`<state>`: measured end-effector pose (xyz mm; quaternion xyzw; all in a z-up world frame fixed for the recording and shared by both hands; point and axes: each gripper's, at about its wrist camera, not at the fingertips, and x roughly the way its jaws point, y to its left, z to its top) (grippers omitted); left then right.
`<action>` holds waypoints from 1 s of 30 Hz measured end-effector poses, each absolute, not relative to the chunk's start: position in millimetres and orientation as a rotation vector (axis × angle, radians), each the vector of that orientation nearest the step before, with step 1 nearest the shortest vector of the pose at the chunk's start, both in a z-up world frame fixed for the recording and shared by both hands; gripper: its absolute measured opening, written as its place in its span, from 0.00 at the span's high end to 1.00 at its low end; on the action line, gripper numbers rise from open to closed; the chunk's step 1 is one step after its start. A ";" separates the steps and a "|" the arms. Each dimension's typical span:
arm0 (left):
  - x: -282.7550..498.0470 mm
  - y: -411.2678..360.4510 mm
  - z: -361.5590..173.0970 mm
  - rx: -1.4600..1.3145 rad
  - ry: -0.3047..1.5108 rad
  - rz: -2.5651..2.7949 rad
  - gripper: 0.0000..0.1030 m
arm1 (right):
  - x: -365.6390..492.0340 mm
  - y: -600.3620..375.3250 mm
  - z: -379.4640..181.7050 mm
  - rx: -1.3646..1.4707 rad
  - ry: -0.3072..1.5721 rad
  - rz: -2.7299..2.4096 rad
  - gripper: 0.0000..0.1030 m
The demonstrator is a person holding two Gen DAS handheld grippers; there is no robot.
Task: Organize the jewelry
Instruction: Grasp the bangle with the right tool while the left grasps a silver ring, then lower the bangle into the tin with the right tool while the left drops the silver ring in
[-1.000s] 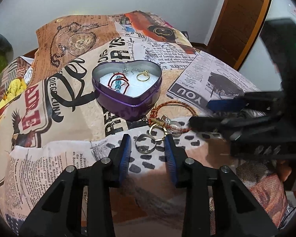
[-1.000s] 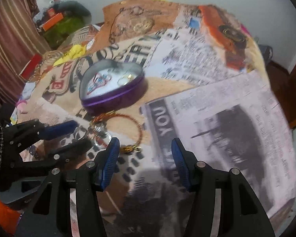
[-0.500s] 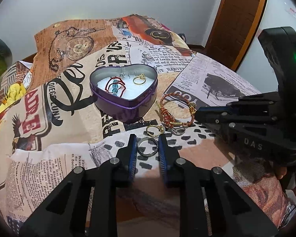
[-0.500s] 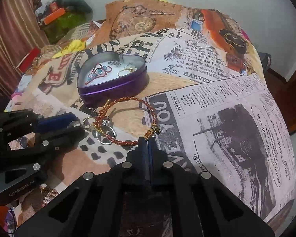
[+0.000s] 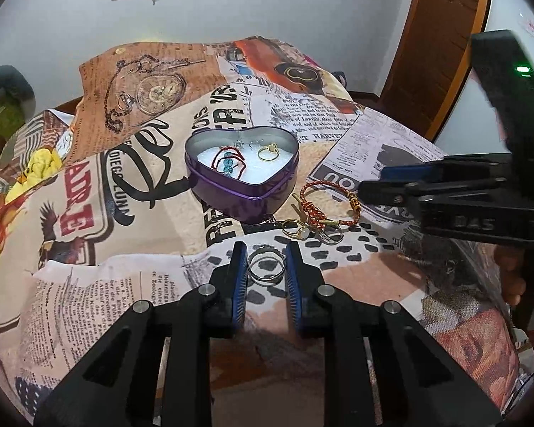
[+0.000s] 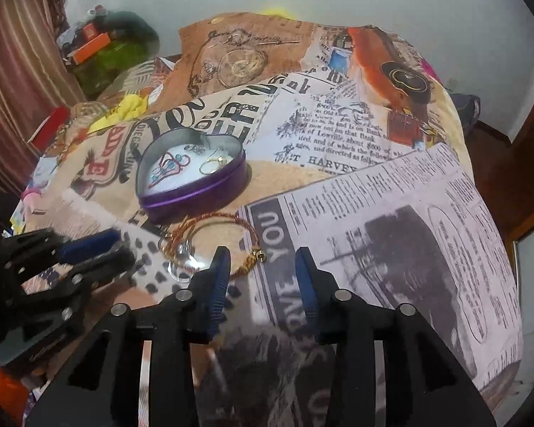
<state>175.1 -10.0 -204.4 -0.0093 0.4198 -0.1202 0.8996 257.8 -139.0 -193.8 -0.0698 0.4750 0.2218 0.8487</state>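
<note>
A purple heart-shaped tin [image 5: 244, 201] [image 6: 195, 197] sits on the printed cloth, holding a red cord with blue beads [image 5: 229, 163] and a gold ring [image 5: 268, 152]. My left gripper [image 5: 266, 267] is shut on a silver ring [image 5: 266, 266], held by its sides just above the cloth. In front of the tin lie a red-gold braided bracelet [image 5: 333, 203] [image 6: 224, 220], a gold ring [image 5: 293, 229] and another silver ring [image 5: 331, 236]. My right gripper [image 6: 261, 267] is open and empty, just right of the bracelet's clasp [image 6: 258, 257].
The printed cloth [image 5: 124, 192] covers a rounded table that drops off at the front and right. A wooden door [image 5: 441, 46] stands at the back right. Clutter and boxes [image 6: 96, 46] lie at the far left by a striped curtain.
My left gripper closed on the silver ring and lifted it slightly. My right gripper shut near the bracelet clasp half a second ago and has opened again; the bracelet shifted.
</note>
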 end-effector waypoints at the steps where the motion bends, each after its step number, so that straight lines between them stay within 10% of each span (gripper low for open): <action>1: 173.9 -9.9 -203.9 -0.013 0.865 -0.245 0.80 | 260.5 -137.1 -198.3 -0.154 1.013 0.466 0.67; 11: 174.0 -7.7 -202.9 0.004 0.854 -0.224 0.80 | 257.6 -137.4 -213.4 -0.230 1.002 0.456 0.89; 30: 178.3 -8.9 -174.0 0.003 0.774 -0.219 0.80 | 252.4 -146.9 -164.3 -0.148 0.861 0.460 0.90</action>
